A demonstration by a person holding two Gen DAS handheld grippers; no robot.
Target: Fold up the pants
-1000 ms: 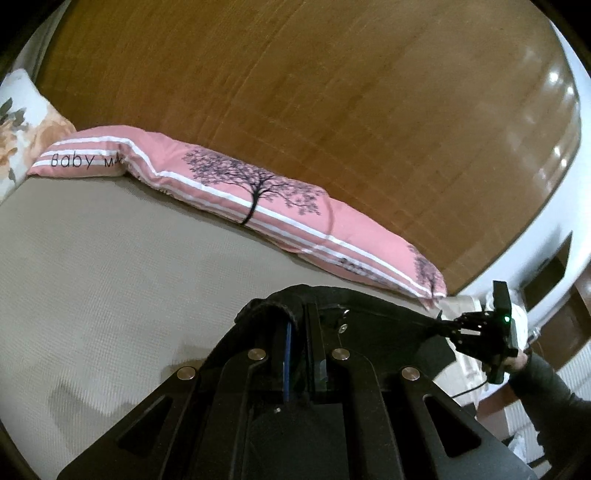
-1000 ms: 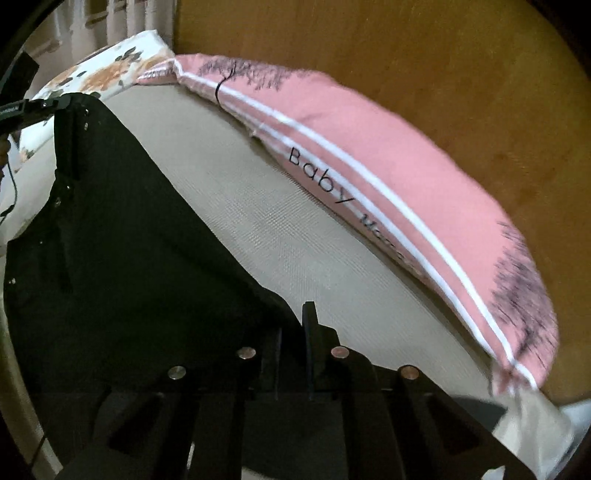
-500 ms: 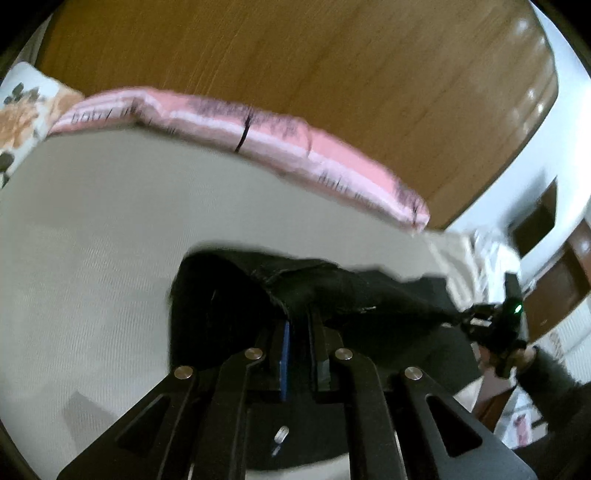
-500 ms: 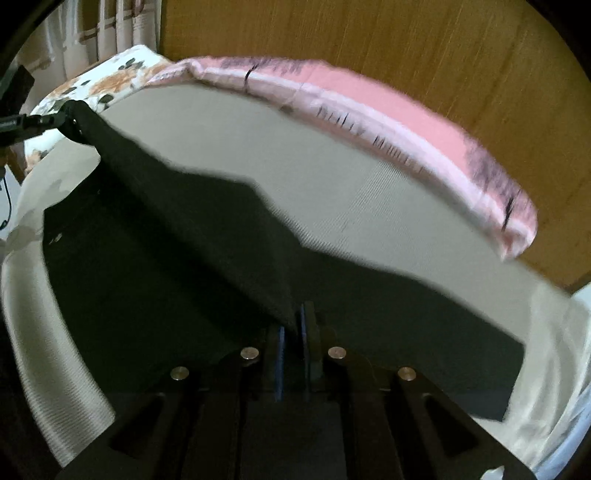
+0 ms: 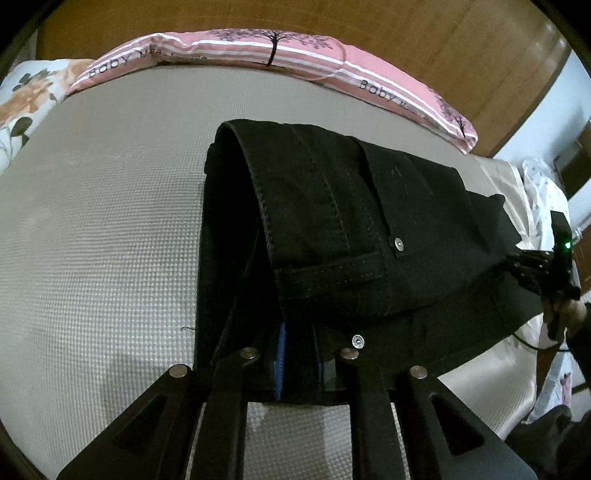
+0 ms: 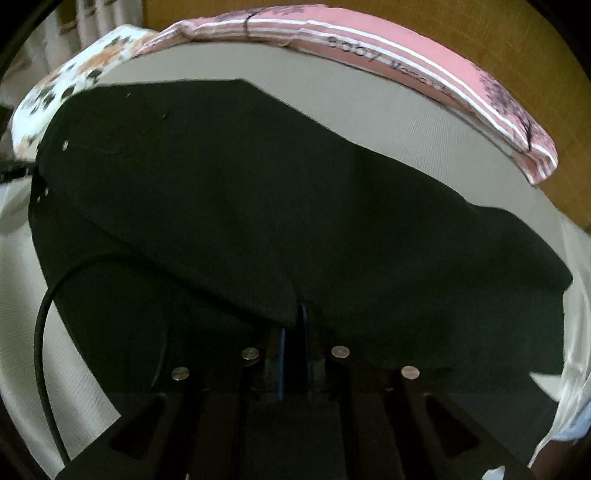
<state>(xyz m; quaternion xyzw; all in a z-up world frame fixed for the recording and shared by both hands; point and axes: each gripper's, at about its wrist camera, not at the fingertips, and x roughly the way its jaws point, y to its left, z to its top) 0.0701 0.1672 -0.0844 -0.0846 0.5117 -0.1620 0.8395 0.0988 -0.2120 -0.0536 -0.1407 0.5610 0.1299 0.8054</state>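
Pants: black, on the bed, doubled over itself – upper layer draped across the lower one, waistband seam and two metal rivets showing in the left wrist view.
Left gripper: low over the bed, fingers closed on the pants' edge, fabric pinched between the blue pads.
Right gripper: fingers closed on a fold of the dark cloth; also seen from the left wrist view at far right, green light lit, clamped on the other end of the pants.
Bed: beige textured cover, pants near its middle, bare cover around them.
Pink bolster: striped, tree print, "Baby" lettering – along the far edge of the bed against the wooden headboard.
Floral pillow: far left corner, just beside the bolster.
Black cable: looping at lower left in the right wrist view.
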